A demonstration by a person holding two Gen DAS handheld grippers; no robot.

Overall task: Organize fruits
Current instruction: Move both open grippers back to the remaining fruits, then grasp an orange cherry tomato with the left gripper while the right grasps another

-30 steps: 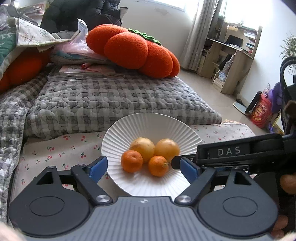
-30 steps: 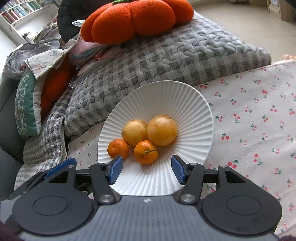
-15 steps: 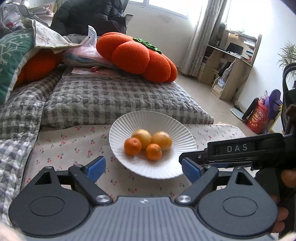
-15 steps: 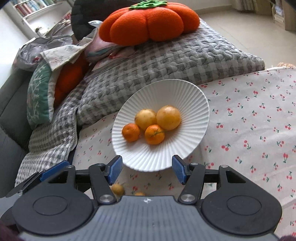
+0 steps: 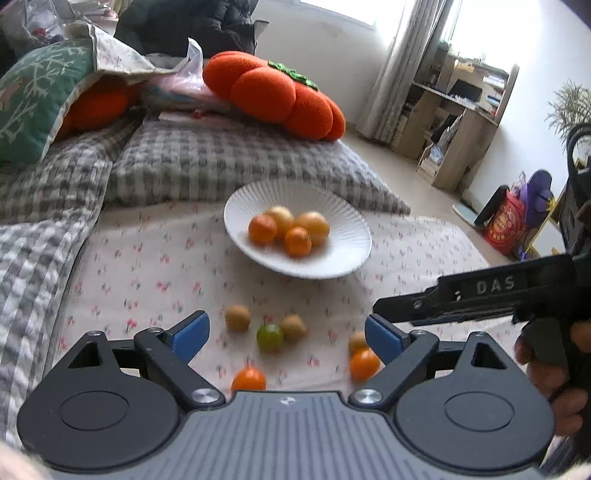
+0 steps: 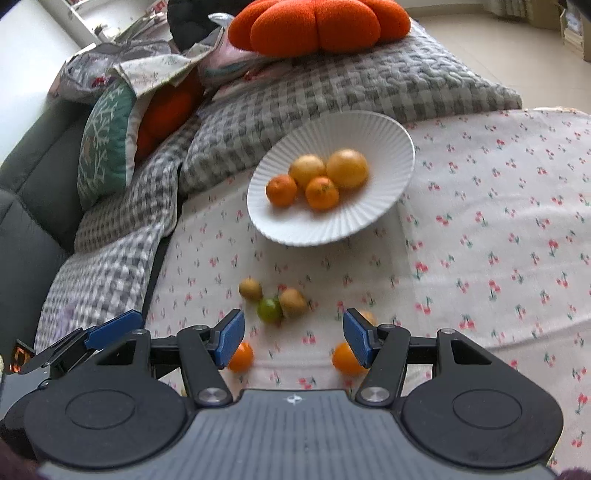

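Note:
A white ribbed plate (image 5: 343, 258) (image 6: 391, 147) on the cherry-print cloth holds several oranges and yellow fruits (image 5: 288, 229) (image 6: 317, 181). Loose small fruits lie on the cloth nearer me: a green one (image 5: 270, 336) (image 6: 269, 310), tan ones (image 5: 237, 317) (image 6: 250, 288) and small orange ones (image 5: 249, 379) (image 6: 241, 356). My left gripper (image 5: 286, 334) is open and empty above the loose fruits. My right gripper (image 6: 293, 338) is open and empty over them too; it also shows in the left wrist view (image 5: 461, 295) at the right.
Grey checked quilts (image 5: 221, 158) (image 6: 332, 88) and an orange pumpkin cushion (image 5: 273, 99) (image 6: 317, 26) lie behind the plate. A green patterned pillow (image 6: 103, 144) sits at the left. A desk and shelves (image 5: 454, 122) stand across the floor.
Both grippers have pulled back and up from the plate. The loose small fruits on the cloth have come into view in front of them. Both stay open.

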